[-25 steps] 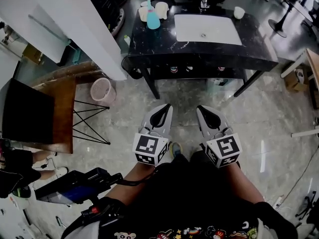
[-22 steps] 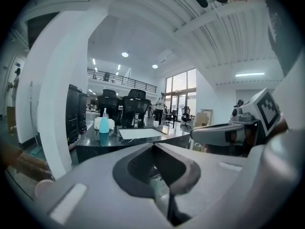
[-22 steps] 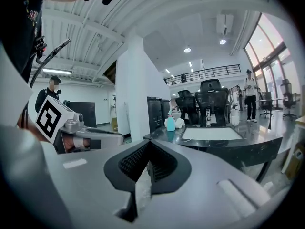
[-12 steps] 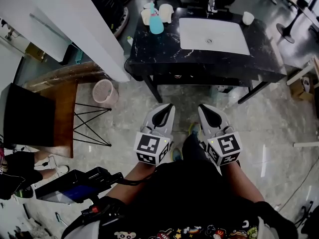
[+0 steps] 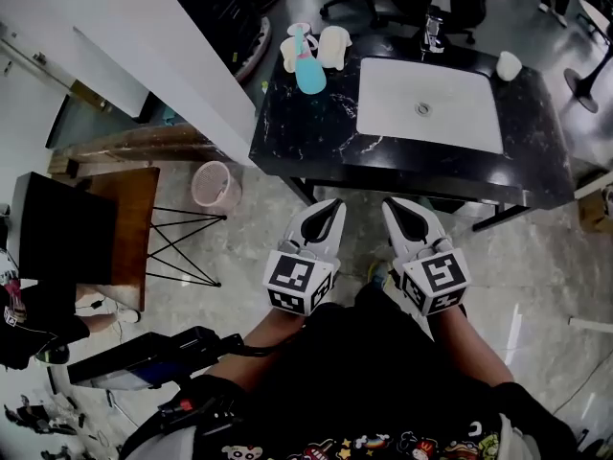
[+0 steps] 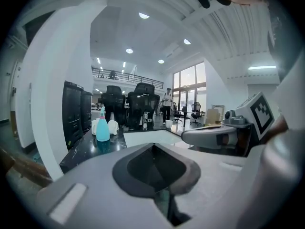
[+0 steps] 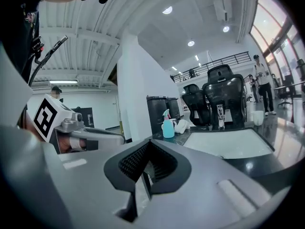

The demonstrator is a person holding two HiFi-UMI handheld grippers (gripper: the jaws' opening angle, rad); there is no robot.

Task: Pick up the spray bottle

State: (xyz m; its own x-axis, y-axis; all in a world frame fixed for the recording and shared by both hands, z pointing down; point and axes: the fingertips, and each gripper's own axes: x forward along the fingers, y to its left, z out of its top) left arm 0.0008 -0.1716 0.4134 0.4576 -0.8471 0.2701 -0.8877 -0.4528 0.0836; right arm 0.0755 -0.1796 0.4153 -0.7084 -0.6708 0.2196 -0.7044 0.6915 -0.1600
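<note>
A teal spray bottle (image 5: 308,66) with a white trigger head stands upright on the far left corner of a black marble table (image 5: 316,132). It also shows far off in the left gripper view as the spray bottle (image 6: 102,128) and in the right gripper view as the spray bottle (image 7: 167,126). My left gripper (image 5: 325,215) and right gripper (image 5: 402,211) are held side by side over the floor, short of the table's near edge. Both are shut with nothing between the jaws, and both are well apart from the bottle.
White cups (image 5: 333,46) stand beside the bottle, and another cup (image 5: 509,65) sits at the far right. A white basin (image 5: 429,103) with a faucet (image 5: 433,29) is set in the tabletop. A pink wastebasket (image 5: 215,185), a wooden side table (image 5: 124,220) and a white wall (image 5: 144,46) lie to the left.
The table and bottle have come closer and lower in the head view as the person stepped forward. Both grippers stayed shut and side by side.
</note>
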